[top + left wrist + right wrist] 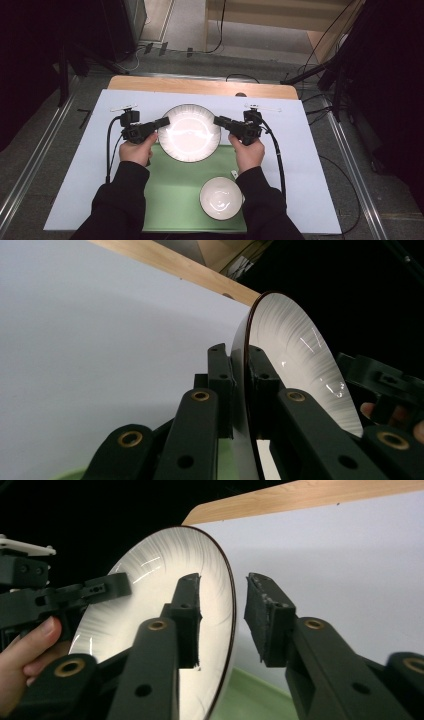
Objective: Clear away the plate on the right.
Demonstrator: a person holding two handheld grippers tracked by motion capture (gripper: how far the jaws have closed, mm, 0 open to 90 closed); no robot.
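Note:
A large white plate (pixel 190 134) with a dark rim sits between both grippers, over the far edge of the green mat (pixel 172 192). My left gripper (pixel 162 122) is shut on the plate's left rim; in the left gripper view the jaws of the left gripper (pixel 240 365) clamp the rim of the plate (pixel 295 355) from both sides. My right gripper (pixel 220 121) is at the right rim. In the right gripper view, the right gripper (pixel 223 587) stands open astride the plate (pixel 155 565), with a gap on the underside. A small white bowl (pixel 221 198) rests on the mat near me.
A white sheet (pixel 90 165) covers the wooden table (pixel 200 86), with the mat on its near middle. Cables trail from both grippers down the sheet. Dark stands and a metal rail (pixel 35 160) flank the table.

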